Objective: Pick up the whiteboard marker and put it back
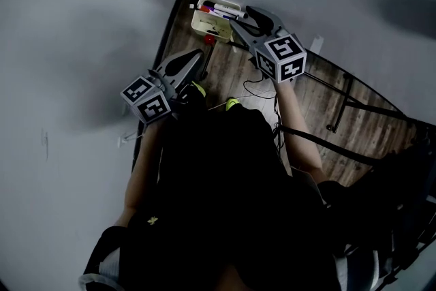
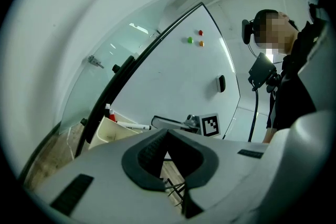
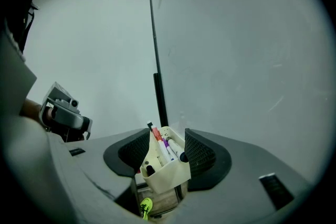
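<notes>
Cream holder (image 3: pixel 167 174), with the marker (image 3: pixel 175 149) at twelve o'clock, is being faced by the wide-open, empty right gripper (image 3: pixel 167 147). Withdrawal is seemingly being called for. The left gripper (image 2: pixel 168 135) is closed and empty.

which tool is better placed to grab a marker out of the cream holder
Right. The right tool has its jaws apart, with the holder and its markers framed straight ahead between them. The left tool is shut and sits farther back, the holder off to its side.
</notes>
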The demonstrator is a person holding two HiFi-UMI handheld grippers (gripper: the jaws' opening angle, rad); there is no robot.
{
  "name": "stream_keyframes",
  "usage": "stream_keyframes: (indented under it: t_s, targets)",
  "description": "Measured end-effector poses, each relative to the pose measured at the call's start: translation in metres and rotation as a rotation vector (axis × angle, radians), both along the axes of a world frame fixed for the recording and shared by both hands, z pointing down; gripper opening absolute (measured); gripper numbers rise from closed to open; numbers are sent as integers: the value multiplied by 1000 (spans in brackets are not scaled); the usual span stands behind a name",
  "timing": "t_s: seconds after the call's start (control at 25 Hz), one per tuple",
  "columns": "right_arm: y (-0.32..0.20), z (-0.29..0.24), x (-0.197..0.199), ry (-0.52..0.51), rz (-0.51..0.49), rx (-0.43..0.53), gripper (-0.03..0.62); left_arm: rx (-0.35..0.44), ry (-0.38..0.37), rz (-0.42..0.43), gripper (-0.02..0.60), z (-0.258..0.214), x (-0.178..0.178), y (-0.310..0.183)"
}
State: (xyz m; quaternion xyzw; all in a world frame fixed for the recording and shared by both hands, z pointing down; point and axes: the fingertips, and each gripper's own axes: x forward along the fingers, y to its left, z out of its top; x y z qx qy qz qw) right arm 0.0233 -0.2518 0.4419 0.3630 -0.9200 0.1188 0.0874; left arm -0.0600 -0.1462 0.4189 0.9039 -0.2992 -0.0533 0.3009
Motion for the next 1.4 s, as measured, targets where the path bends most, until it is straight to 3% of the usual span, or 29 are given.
stream_keyframes:
  t_s: [0.48, 0.88, 1.08, 1.28, 1.4]
  targets:
    - [41, -14, 14, -17, -86, 9, 201, 8, -29, -111, 3, -14, 9, 40]
    - [76, 3, 26, 6, -76, -34, 199, -6, -10, -83, 3, -5, 19, 55]
    - [96, 0, 15, 19, -90, -36, 156, 14, 11, -55, 3, -9, 20, 65]
    - [116, -11, 0, 19, -92, -22, 1, 28, 7, -41, 3, -15, 11, 79]
    - [127, -17, -5, 17, -90, -15, -5, 40, 12, -35, 3, -19, 6, 90]
